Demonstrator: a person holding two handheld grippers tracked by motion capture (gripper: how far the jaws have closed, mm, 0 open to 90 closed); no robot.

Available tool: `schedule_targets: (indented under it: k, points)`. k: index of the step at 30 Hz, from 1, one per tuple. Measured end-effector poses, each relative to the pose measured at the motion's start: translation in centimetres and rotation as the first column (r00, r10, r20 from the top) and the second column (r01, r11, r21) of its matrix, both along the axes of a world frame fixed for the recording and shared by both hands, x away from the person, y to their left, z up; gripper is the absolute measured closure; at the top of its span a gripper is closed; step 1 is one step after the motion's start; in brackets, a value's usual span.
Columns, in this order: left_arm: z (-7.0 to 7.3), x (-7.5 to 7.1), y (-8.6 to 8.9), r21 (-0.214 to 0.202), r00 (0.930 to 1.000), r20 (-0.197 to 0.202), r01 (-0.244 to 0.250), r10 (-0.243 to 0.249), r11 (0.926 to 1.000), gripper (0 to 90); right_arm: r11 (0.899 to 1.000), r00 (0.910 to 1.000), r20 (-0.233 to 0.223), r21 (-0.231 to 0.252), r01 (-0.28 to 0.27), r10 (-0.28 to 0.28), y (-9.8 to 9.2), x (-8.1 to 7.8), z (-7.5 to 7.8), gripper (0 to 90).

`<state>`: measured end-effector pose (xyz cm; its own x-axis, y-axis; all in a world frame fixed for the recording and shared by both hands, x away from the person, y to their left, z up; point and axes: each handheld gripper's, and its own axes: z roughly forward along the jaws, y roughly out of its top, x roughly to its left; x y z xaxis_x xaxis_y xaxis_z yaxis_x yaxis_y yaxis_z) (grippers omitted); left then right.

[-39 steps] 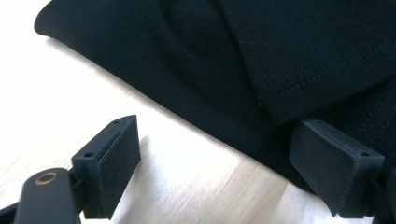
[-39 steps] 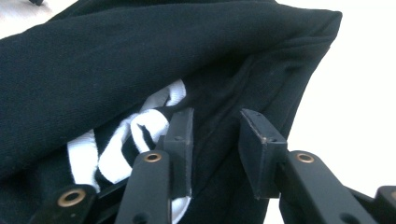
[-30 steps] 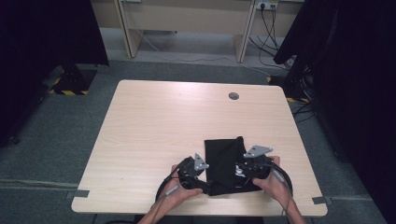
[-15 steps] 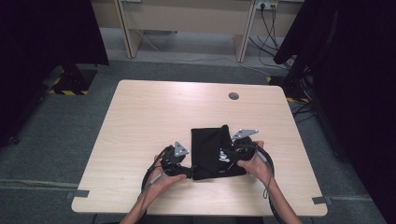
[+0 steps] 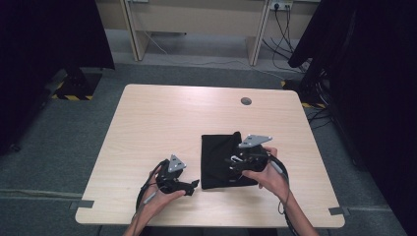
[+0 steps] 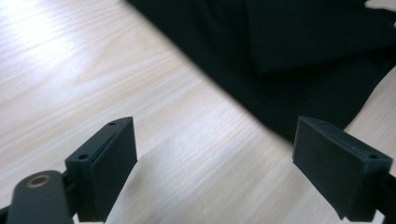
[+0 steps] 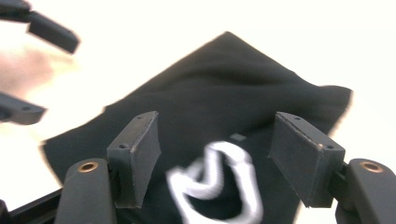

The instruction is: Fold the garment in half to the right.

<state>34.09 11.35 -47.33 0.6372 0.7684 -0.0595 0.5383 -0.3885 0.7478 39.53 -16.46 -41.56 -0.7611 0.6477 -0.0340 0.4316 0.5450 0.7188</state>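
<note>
I am looking at the black cloth [image 5: 221,160], folded into a neat block and lying near the front edge of the table [image 5: 162,113]. My right gripper [image 5: 236,164] is hovering over it, jaws just opening, nothing between them. My left gripper [image 5: 193,186] is sitting beside it, open and empty. The folding looks nearly finished; perhaps one more fold is remaining.

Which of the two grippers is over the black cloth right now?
The right gripper hangs over the black cloth; the left gripper sits over bare table beside the cloth's left edge.
</note>
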Motion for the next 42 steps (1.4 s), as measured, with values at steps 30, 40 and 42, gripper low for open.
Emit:
schedule_targets:
  k: [30, 40, 42]
  points:
    - [-1.2, 0.0, 0.6, 0.058, 0.9993, -0.005, -0.036, 0.036, 0.9977, 0.0, 0.98, 0.9843, -0.004, -0.094, -0.176, 0.177, 4.9, -0.9, -0.3, 85.7]
    - [-1.2, 0.0, 0.6, 0.057, 0.9993, -0.005, -0.037, 0.037, 0.9977, 0.0, 0.999, 0.9973, 0.054, -0.015, -0.048, 0.049, -2.7, -3.6, 1.4, 81.0]
    - [-1.2, 0.0, 0.6, 0.057, 0.9993, -0.005, -0.037, 0.038, 0.9977, 0.0, 1.0, 0.9988, 0.046, -0.01, -0.017, 0.017, -3.6, -4.1, 1.0, 72.5]
